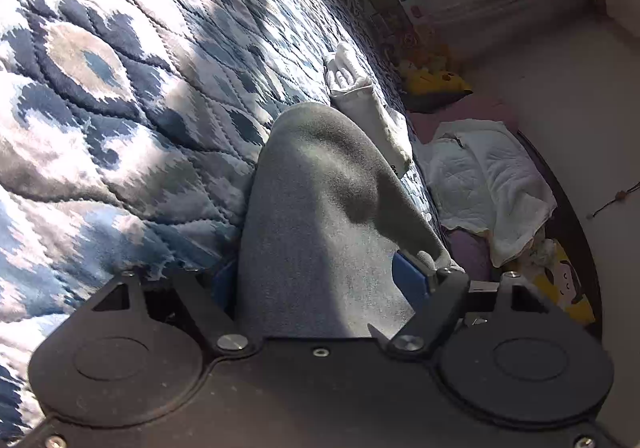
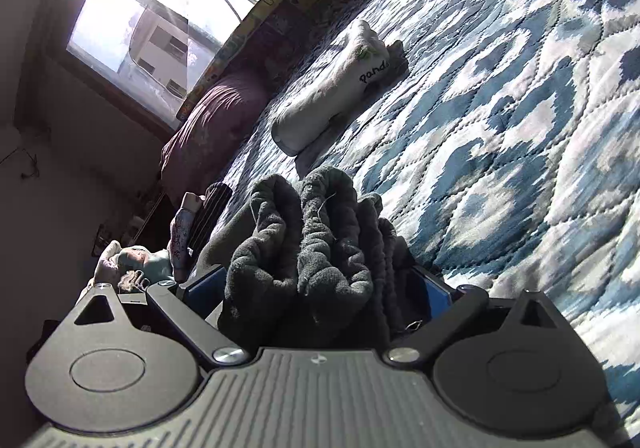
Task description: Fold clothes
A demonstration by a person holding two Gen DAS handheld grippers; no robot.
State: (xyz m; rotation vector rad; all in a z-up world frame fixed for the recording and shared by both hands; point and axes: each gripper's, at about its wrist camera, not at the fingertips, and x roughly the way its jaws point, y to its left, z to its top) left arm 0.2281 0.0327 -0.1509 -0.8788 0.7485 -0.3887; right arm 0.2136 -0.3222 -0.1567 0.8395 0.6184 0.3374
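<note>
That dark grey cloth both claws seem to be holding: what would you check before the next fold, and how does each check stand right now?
1. Left gripper shut on the grey garment: ok.
2. Right gripper shut on the bunched dark fabric: ok.
3. Both hold the same garment: cannot tell.
4. Cloth flat and smooth for folding: not ok, it is bunched at the right gripper.
5. Bare quilt beside the grip to lay it on: ok.
6. White rolled garment apart from the held cloth: ok.

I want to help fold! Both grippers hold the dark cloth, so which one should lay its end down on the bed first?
Probably the left gripper. Its stretch of grey cloth is smooth and close over the quilt. The right gripper holds a thick bunched wad.
</note>
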